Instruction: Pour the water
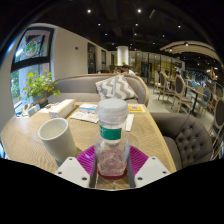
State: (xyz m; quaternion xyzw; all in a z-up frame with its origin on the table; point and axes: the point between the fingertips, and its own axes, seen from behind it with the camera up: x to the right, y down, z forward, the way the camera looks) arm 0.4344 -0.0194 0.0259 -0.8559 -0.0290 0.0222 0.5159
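Clear plastic water bottle point(112, 143), green-capped and partly filled, sits clenched between the claw point(112, 168) with both magenta pads point(88, 156) pressing its sides, held low over the wooden surface point(30, 135). A white mug point(55, 138) stands just left of it, near. With the cap on, tipping pours nothing; squeezing harder could buckle the thin wall.

It looked like a cafe or lounge: sofa seating point(105, 88), rows of chairs point(178, 88) and ceiling spotlights point(139, 12) at upper right.
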